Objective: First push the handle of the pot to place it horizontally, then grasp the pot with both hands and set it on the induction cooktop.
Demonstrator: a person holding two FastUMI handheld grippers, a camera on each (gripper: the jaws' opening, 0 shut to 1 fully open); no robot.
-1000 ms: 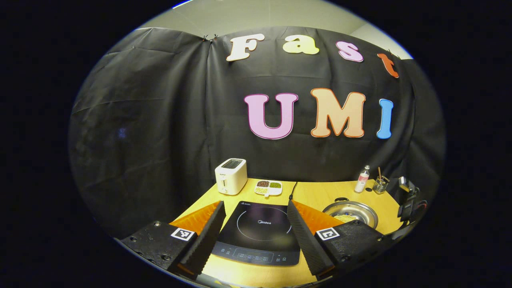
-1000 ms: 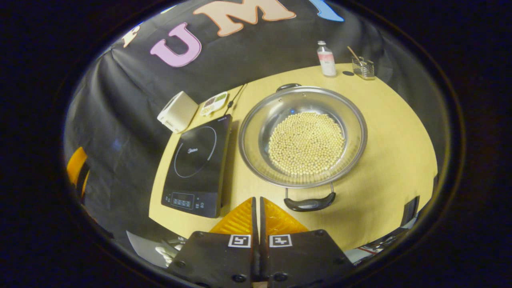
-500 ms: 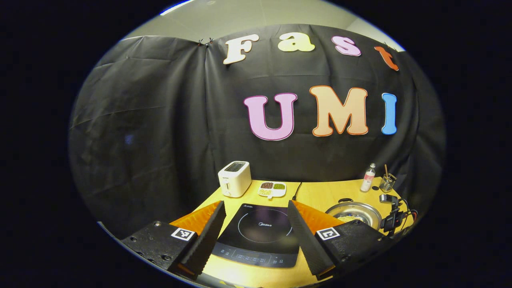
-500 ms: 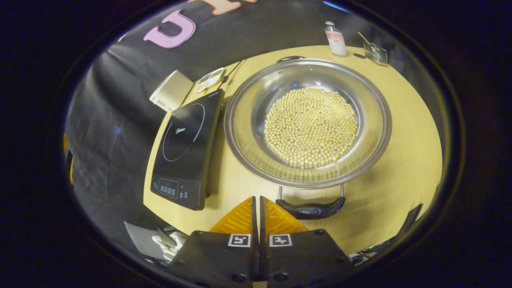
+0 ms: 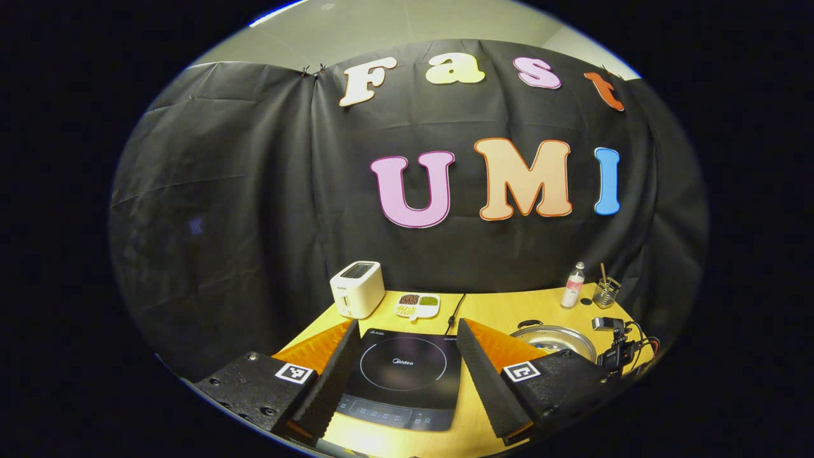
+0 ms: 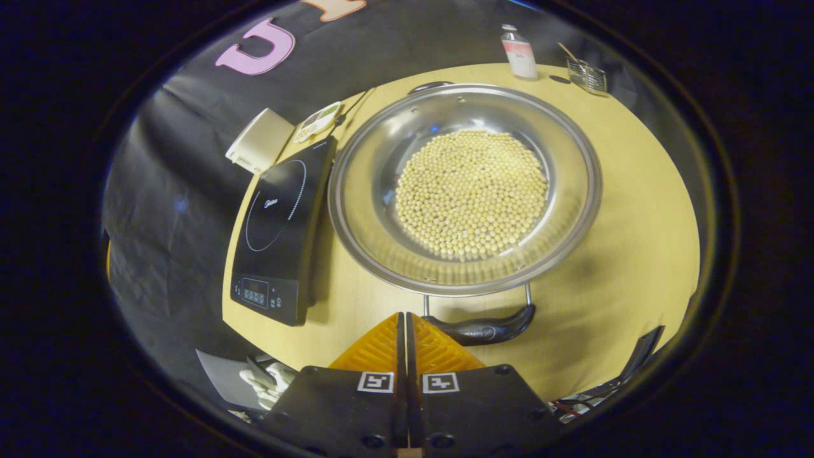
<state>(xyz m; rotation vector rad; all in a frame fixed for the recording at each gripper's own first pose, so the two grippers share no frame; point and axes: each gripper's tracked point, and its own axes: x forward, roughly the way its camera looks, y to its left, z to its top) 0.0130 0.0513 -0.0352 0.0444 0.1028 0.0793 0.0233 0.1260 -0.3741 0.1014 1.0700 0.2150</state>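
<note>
The steel pot [image 6: 356, 242] holds pale round beans and sits on the wooden table, right of the black induction cooktop [image 6: 273, 222]. Its black near handle [image 6: 483, 329] faces me, and the far handle [image 6: 431, 85] points at the wall. My right gripper [image 6: 404, 315] is shut with nothing in it, its tips right beside the near handle's left end. My left gripper [image 5: 407, 323] hangs open above the table's front, with the cooktop [image 5: 407, 375] between its fingers. The pot [image 5: 553, 337] lies to its right.
Along the back of the table stand a white toaster [image 5: 356, 289], a divided dish of beans [image 5: 416, 305], a small bottle [image 5: 573, 286] and a holder with sticks [image 5: 605, 292]. A black cable [image 5: 455, 308] runs from the cooktop towards the wall.
My right gripper has come lower and closer to the pot, up to the near handle. The left gripper has drifted a little, so the cooktop sits further left in its view.
</note>
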